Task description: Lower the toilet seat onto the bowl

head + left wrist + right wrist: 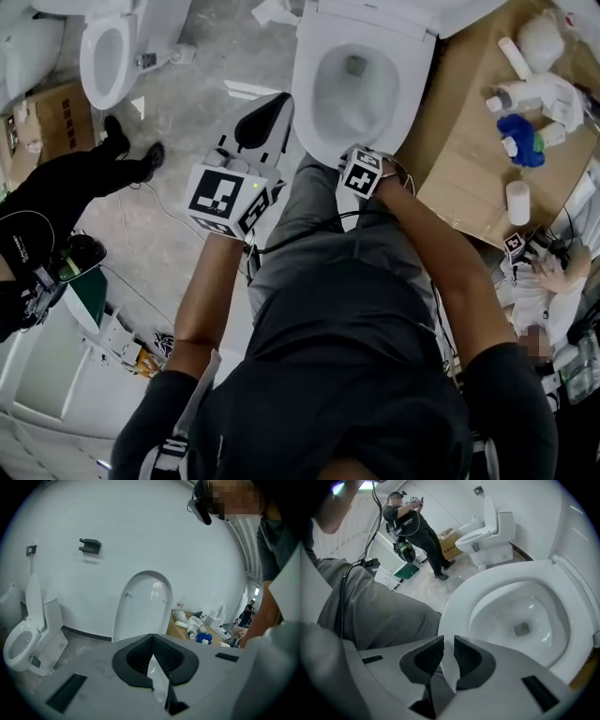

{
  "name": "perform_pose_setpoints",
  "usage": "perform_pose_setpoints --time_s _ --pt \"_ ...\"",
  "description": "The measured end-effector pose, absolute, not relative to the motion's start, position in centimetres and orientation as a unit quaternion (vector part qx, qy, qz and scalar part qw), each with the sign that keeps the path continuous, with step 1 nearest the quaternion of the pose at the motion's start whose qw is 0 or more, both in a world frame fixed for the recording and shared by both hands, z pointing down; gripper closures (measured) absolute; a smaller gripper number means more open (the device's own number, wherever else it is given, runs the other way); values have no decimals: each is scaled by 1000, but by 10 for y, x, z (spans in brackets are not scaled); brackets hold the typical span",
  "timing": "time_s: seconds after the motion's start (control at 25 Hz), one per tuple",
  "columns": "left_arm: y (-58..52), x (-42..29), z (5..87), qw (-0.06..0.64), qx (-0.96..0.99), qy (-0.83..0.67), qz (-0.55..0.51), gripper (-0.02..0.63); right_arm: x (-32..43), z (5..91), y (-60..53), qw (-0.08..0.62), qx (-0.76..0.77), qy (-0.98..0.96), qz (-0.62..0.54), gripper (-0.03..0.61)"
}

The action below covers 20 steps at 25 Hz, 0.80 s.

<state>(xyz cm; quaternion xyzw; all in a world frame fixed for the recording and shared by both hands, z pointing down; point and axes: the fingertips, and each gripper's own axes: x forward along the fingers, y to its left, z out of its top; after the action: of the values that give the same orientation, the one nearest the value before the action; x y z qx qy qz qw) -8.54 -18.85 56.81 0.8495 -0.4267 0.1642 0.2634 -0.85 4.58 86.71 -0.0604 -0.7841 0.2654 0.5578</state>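
White plastic toilet seat (457, 603) looks down on white ceramic bowl (522, 613); my right claw (448, 639), slightly spread, empty at its near rim, could knock it askew; left claw (152, 637) pressed together.

A flat brown cardboard sheet (459, 141) lies on the grey concrete floor (197, 112). On it are several white plastic bottles (514, 56), a bright blue lumpy object (520, 141) and a short white cylinder (517, 202). Far to the left of that sheet are a second white ceramic toilet (108, 56), a small brown cardboard box (61, 117) and a person in black clothes and black shoes (56, 187).
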Motion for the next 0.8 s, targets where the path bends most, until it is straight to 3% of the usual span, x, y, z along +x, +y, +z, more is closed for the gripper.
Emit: perform_pose_setpoints --time_s 0.8 --pt "-155 -118 639 308 834 -418 185 611 -11 960 62 606 -45 -751 257 517"
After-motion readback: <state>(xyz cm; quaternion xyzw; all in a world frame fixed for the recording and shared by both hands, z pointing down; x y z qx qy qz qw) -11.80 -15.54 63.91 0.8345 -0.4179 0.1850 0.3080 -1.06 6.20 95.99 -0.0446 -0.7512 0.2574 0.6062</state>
